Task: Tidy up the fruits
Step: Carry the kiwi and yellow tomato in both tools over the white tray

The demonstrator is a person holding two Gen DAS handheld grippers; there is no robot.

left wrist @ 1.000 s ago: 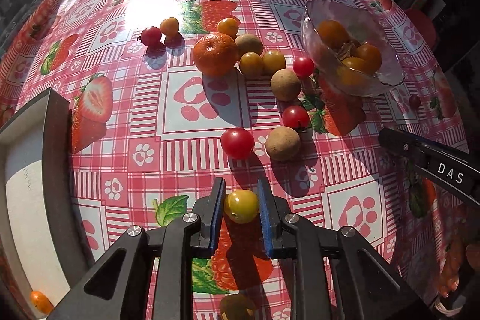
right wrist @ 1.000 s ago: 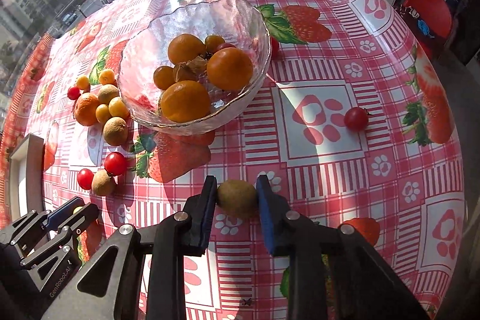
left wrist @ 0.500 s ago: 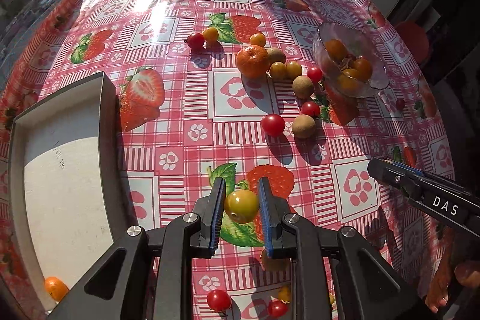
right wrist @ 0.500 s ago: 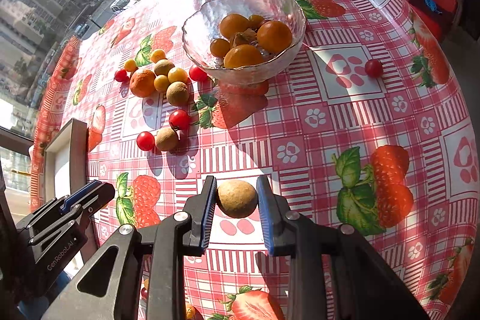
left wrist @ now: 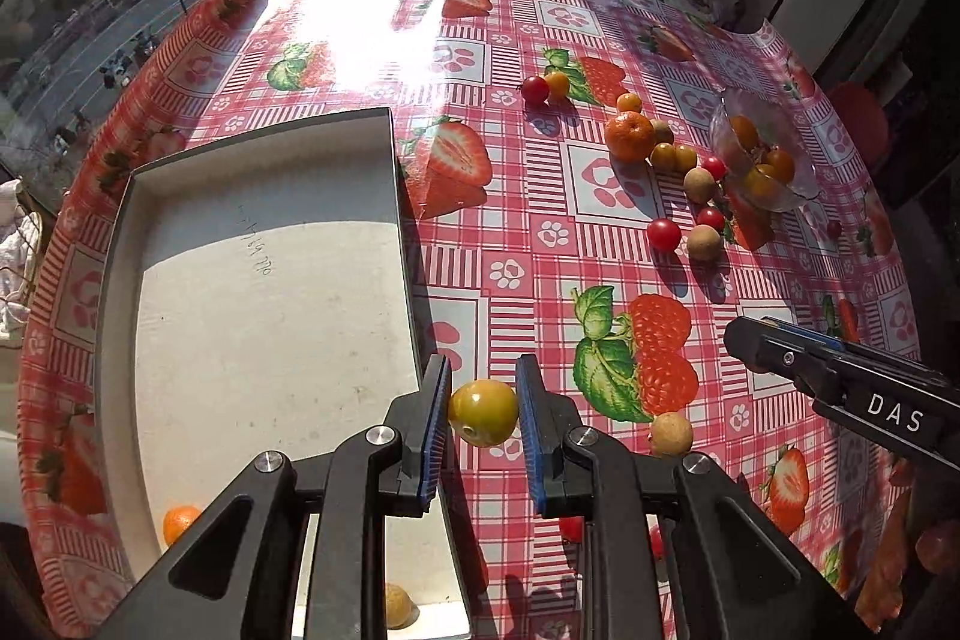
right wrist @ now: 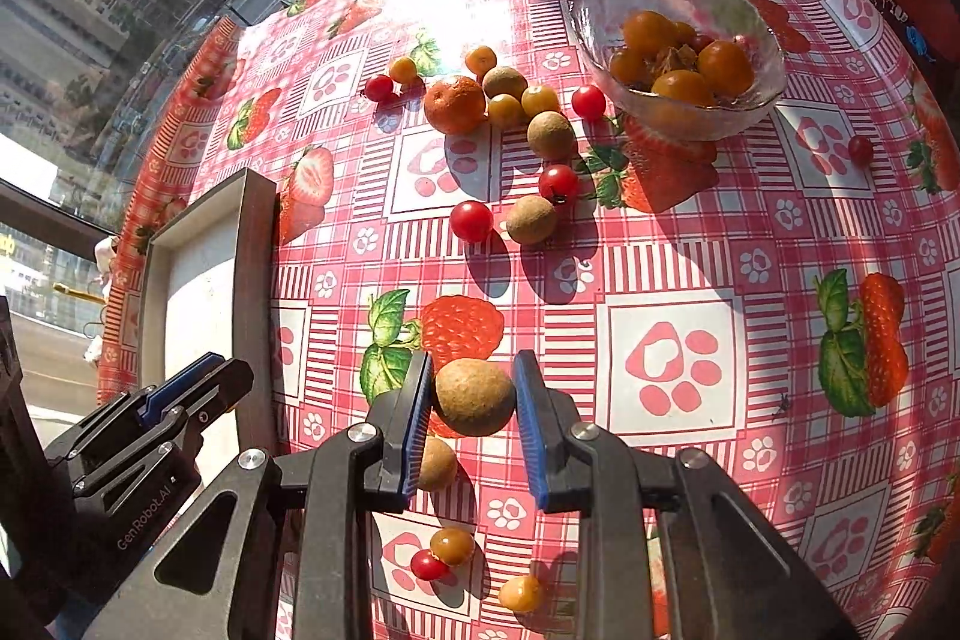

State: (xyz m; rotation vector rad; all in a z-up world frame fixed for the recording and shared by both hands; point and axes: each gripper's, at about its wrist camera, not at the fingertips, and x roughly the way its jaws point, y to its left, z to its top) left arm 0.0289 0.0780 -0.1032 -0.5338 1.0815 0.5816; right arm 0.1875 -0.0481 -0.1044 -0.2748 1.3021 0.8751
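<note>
Both grippers lifted; left gripper [left wrist: 483, 409] clamps yellow tomato [left wrist: 483, 412], right gripper [right wrist: 473, 397] brown fruit [right wrist: 474, 396].

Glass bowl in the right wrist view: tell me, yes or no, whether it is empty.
No, the glass bowl holds several orange fruits piled together inside it.

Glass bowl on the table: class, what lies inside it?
The glass bowl holds several orange fruits and a brownish piece among them. Anything beneath that pile is covered.
</note>
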